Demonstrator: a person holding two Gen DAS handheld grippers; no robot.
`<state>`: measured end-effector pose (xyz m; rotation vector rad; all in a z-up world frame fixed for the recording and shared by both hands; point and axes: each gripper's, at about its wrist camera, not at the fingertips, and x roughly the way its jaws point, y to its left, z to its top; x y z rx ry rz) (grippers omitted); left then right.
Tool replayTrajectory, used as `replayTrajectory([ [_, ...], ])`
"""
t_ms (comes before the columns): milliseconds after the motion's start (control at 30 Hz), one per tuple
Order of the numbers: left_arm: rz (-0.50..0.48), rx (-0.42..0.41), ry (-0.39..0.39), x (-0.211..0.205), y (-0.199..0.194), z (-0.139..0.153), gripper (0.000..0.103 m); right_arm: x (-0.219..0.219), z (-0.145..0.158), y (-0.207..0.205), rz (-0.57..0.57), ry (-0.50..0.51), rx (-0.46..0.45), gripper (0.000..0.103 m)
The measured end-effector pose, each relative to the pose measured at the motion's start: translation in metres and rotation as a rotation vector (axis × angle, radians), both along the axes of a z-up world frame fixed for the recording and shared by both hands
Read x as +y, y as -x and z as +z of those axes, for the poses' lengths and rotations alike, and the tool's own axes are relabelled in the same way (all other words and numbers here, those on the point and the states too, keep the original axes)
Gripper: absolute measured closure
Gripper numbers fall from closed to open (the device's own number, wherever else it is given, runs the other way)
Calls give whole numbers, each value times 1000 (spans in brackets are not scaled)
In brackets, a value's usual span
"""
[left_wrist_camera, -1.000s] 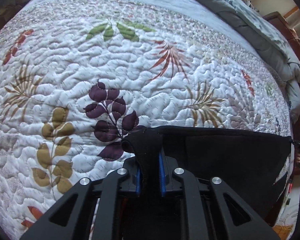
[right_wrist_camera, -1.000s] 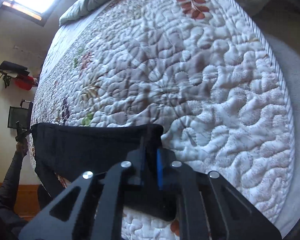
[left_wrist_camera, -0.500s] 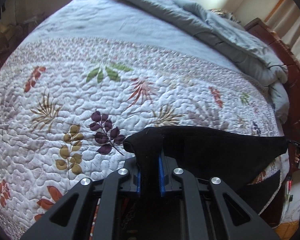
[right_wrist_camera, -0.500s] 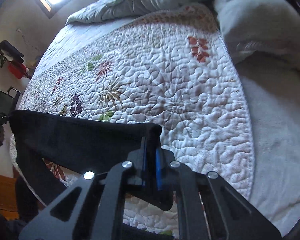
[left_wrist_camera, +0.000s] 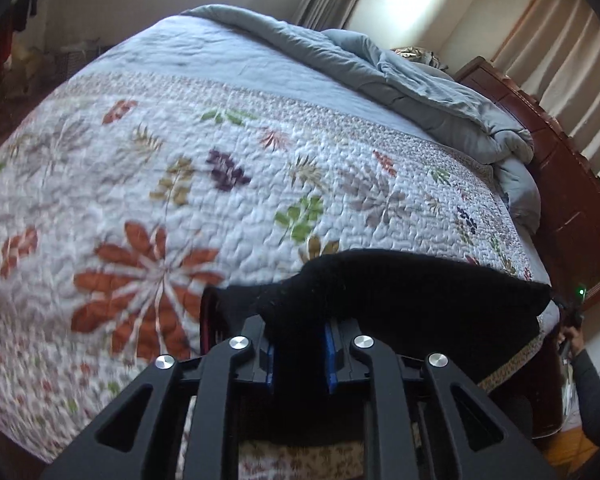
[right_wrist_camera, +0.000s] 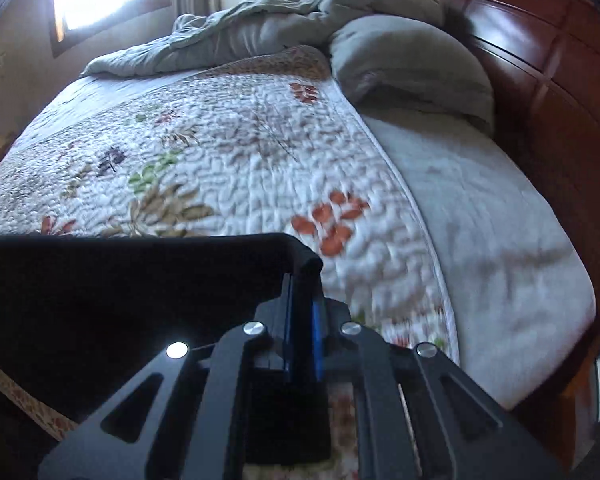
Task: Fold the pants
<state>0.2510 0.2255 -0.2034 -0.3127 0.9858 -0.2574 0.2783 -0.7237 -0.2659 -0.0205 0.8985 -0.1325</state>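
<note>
The black pants (left_wrist_camera: 412,300) hang stretched between my two grippers above the near edge of the bed. My left gripper (left_wrist_camera: 300,340) is shut on one corner of the cloth. My right gripper (right_wrist_camera: 300,320) is shut on the other corner of the pants (right_wrist_camera: 120,292). The right gripper also shows small at the far end of the cloth in the left wrist view (left_wrist_camera: 568,312). The lower part of the pants hangs out of sight below the grippers.
The bed has a white quilt with leaf prints (left_wrist_camera: 220,168). A grey duvet (left_wrist_camera: 400,76) is bunched at its far side. A grey pillow (right_wrist_camera: 412,64) and a dark wooden headboard (right_wrist_camera: 540,60) stand at the right. A bare mattress pad (right_wrist_camera: 480,220) lies beside the quilt.
Both grippers have risen and pulled back toward the bed's near edge with the pants held taut; more of the bed, the duvet and the headboard have come into view.
</note>
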Motion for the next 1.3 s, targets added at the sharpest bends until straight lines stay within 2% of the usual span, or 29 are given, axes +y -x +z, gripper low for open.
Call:
replayTrajectory([
  [67,10,36,6,4,14,-17,79,2,-7,20,-39,-12,-5,96],
  [200,33,113,11,6,34,-53,76,9,-21,44,-86,-46,21,91],
  [233,43,130,-1,5,39,-61,72,11,-25,49,-97,-53,36,90],
  [300,73,145,-19,5,44,-70,60,14,-30,57,-121,-78,60,79],
  [333,94,154,-37,7,48,-74,49,15,-31,61,-128,-94,67,78],
  [400,129,172,-64,11,55,-77,39,15,-34,70,-150,-137,91,65],
  [500,178,208,-115,18,72,-78,27,13,-36,86,-199,-267,122,51],
  [567,216,220,-111,27,87,-79,26,11,-36,98,-222,-376,128,51],
  [667,301,190,-42,42,113,-73,26,12,-34,113,-235,-542,113,50],
  [767,355,122,40,46,130,-59,20,10,-23,127,-274,-761,38,42],
  [867,336,84,95,33,123,-52,14,0,-16,122,-335,-900,-18,32],
  [900,316,96,105,26,116,-54,14,-5,-16,117,-372,-949,-34,32],
  [1000,286,178,88,11,89,-70,14,-14,-19,102,-443,-982,-43,32],
  [1067,258,237,68,0,74,-82,17,-19,-29,90,-523,-966,4,36],
  [1100,253,280,32,-6,68,-89,25,-21,-34,83,-535,-986,21,59],
  [1133,259,333,11,-9,63,-98,56,-22,-38,78,-536,-994,36,78],
  [1167,273,384,32,-8,62,-107,75,-18,-35,70,-533,-960,50,97],
  [1233,316,423,61,-3,60,-115,82,-10,-6,61,-463,-873,-2,98],
  [1300,324,422,61,-3,60,-111,86,6,46,67,-323,-811,-169,99],
])
